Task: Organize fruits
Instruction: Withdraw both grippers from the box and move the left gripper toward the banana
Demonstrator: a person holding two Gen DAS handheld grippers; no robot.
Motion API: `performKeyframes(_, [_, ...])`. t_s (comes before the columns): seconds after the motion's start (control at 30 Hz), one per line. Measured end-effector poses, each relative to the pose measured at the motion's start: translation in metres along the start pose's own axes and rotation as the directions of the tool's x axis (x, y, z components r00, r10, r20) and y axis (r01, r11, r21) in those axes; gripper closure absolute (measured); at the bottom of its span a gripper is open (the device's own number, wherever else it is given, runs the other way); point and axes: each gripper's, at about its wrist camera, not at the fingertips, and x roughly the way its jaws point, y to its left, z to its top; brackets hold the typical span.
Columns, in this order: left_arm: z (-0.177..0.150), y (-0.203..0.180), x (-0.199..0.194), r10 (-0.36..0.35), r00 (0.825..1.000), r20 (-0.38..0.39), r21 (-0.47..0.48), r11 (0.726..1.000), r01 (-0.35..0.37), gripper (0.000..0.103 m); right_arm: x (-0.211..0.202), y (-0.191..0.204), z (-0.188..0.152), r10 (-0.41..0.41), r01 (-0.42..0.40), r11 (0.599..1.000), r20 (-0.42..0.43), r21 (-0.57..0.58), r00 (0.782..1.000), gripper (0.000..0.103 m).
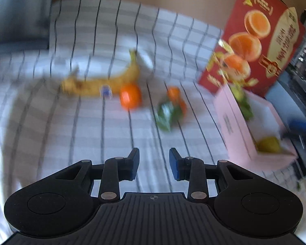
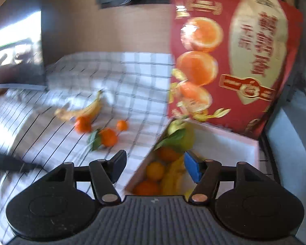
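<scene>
On the checked cloth [image 1: 71, 132] lie a banana [image 1: 104, 83], an orange [image 1: 130, 96] and a leafy orange [image 1: 176, 100], all blurred. My left gripper [image 1: 154, 163] hovers short of them, open and holding nothing. At the right, a pink box [image 1: 234, 122] holds a yellow-green fruit [image 1: 268, 144]. In the right wrist view my right gripper [image 2: 155, 165] is open over the box's [image 2: 224, 143] near-left edge, nothing between its fingers. Below it the box holds several fruits, among them an orange [image 2: 155, 170] and a green-yellow fruit [image 2: 186, 139]. The banana [image 2: 85, 110], an orange [image 2: 83, 125], a small orange [image 2: 122, 125] and the leafy orange [image 2: 108, 137] lie on the cloth to the left.
The box's red lid [image 1: 255, 40], printed with oranges, stands upright behind it [image 2: 234, 61]. A white dish [image 1: 112, 65] sits just behind the banana. A wooden wall runs along the back, and dark furniture stands at the far left.
</scene>
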Motion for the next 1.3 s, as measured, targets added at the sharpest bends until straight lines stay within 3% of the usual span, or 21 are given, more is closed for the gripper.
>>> performKeyframes(0.13, [0.042,0.011,0.025,0.051,0.998,0.039,0.149,0.987,-0.056,0.067,-0.010,0.029,-0.019,0.029,-0.030,0.998,-0.028,-0.053,0.999,0.040])
performKeyframes(0.2, [0.056,0.014,0.036,0.084,0.995,0.051,0.275,0.957,-0.095,0.067,-0.013,0.037,-0.027,0.027,-0.030,0.997,-0.050,-0.070,0.998,0.040])
performKeyframes(0.27, [0.061,0.015,0.047,0.106,0.993,0.045,0.464,0.879,-0.114,0.065,-0.016,0.043,-0.035,0.012,-0.019,0.996,-0.069,-0.089,0.998,0.040])
performKeyframes(0.3, [0.062,0.014,0.053,0.120,0.992,0.033,0.563,0.818,-0.117,0.063,-0.018,0.044,-0.039,0.002,-0.009,0.995,-0.078,-0.101,0.997,0.040])
performKeyframes(0.4, [0.061,0.016,0.072,0.181,0.984,-0.003,0.729,0.674,-0.122,0.063,-0.022,0.042,-0.049,-0.020,0.011,0.996,-0.103,-0.087,0.995,0.040])
performKeyframes(0.57, [0.069,0.020,0.096,0.200,0.977,-0.071,0.813,0.579,-0.059,0.063,-0.016,0.035,-0.060,-0.021,0.021,1.000,-0.149,-0.001,0.989,0.040])
performKeyframes(0.67, [0.074,0.020,0.106,0.225,0.971,-0.084,0.870,0.492,-0.039,0.060,-0.016,0.037,-0.063,-0.011,0.013,1.000,-0.152,0.013,0.988,0.040])
performKeyframes(0.73, [0.079,0.021,0.109,0.222,0.970,-0.100,0.884,0.467,-0.016,0.060,-0.018,0.038,-0.064,-0.011,0.013,1.000,-0.149,0.016,0.989,0.040])
performKeyframes(0.87, [0.086,0.024,0.124,0.223,0.963,-0.153,0.887,0.460,0.034,0.053,-0.016,0.035,-0.066,-0.013,0.023,0.998,-0.160,0.063,0.987,0.040])
performKeyframes(0.97, [0.089,0.024,0.130,0.222,0.960,-0.170,0.873,0.486,0.042,0.053,-0.015,0.030,-0.071,-0.019,0.035,0.995,-0.173,0.088,0.985,0.040])
performKeyframes(1.07, [0.091,0.026,0.128,0.225,0.957,-0.182,0.848,0.529,0.037,0.054,-0.016,0.027,-0.073,-0.027,0.046,0.993,-0.174,0.109,0.984,0.040])
performKeyframes(1.2, [0.085,0.021,0.126,0.262,0.953,-0.151,0.820,0.572,-0.027,0.055,-0.016,0.023,-0.075,-0.024,0.048,0.989,-0.171,0.138,0.985,0.040])
performKeyframes(1.3, [0.080,0.023,0.112,0.237,0.955,-0.180,0.757,0.653,-0.019,0.057,-0.017,0.022,-0.074,-0.017,0.039,0.990,-0.161,0.138,0.987,0.040])
